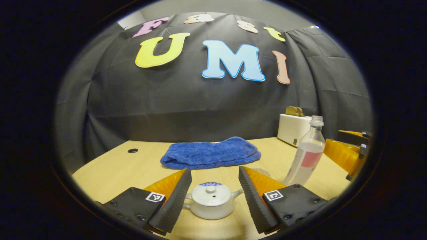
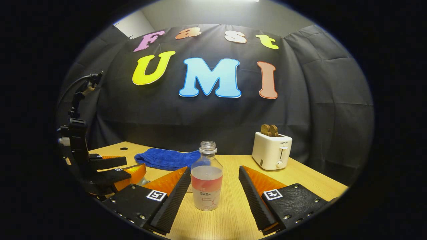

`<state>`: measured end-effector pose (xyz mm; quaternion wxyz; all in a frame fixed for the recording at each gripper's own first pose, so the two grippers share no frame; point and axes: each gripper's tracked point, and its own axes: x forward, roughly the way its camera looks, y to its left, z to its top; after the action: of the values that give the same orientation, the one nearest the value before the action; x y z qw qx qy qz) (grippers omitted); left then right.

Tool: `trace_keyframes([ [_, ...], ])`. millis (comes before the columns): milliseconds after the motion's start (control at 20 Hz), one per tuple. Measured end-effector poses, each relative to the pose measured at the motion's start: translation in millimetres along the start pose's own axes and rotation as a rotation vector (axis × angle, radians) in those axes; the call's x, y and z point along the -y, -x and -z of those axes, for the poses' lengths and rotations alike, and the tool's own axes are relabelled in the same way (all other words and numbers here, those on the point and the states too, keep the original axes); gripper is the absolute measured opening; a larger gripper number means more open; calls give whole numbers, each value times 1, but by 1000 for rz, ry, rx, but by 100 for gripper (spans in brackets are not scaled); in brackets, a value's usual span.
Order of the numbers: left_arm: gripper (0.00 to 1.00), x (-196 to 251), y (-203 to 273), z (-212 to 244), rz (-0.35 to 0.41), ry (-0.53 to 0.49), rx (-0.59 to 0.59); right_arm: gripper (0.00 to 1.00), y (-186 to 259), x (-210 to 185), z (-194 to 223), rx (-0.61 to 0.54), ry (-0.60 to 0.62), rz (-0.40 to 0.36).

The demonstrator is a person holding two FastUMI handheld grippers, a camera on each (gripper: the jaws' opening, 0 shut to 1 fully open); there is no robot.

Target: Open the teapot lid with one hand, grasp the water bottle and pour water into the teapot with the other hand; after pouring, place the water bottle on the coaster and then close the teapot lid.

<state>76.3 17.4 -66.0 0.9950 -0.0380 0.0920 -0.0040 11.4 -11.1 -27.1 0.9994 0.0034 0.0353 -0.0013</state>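
A small white teapot (image 1: 210, 201) with its lid (image 1: 210, 193) on stands on the wooden table, right between the fingers of my left gripper (image 1: 215, 196), which is open and apart from it. An uncapped clear water bottle (image 2: 207, 178) with a red label stands upright between the fingers of my right gripper (image 2: 215, 196), also open and not touching. In the left gripper view the bottle (image 1: 308, 153) stands to the right, with the right gripper (image 1: 348, 150) beyond it. A round coaster (image 1: 263, 171) peeks out behind my left gripper's right finger. The left gripper (image 2: 110, 170) appears at left in the right gripper view.
A folded blue towel (image 1: 210, 154) lies at the back middle of the table (image 1: 110, 170). A white toaster (image 2: 272, 150) holding bread slices stands at the back right. A round hole (image 1: 132, 150) sits in the tabletop at the back left. Black cloth closes the booth behind.
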Motion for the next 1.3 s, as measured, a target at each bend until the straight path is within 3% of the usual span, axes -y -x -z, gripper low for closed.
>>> trace_keyframes([
  [200,87,-4,-9,10,-15,-8,-34,90,-2,3,3,-10,-9,7],
  [650,47,-8,-15,19,-43,-56,-68,90,-8,7,13,-38,-23,10],
  [800,47,-5,-15,16,-41,-55,-51,90,-9,8,17,-49,-27,13],
  [900,19,-4,-17,19,-41,-80,-63,90,-9,10,18,-55,-31,15],
  [1000,12,-6,-18,17,-46,-88,-59,90,-10,11,18,-55,-32,20],
  [1150,6,-5,-22,16,-47,-75,-45,90,-9,11,18,-54,-30,22],
  [1300,7,-6,-17,11,-33,-56,-45,90,-12,10,21,-62,-30,18],
])
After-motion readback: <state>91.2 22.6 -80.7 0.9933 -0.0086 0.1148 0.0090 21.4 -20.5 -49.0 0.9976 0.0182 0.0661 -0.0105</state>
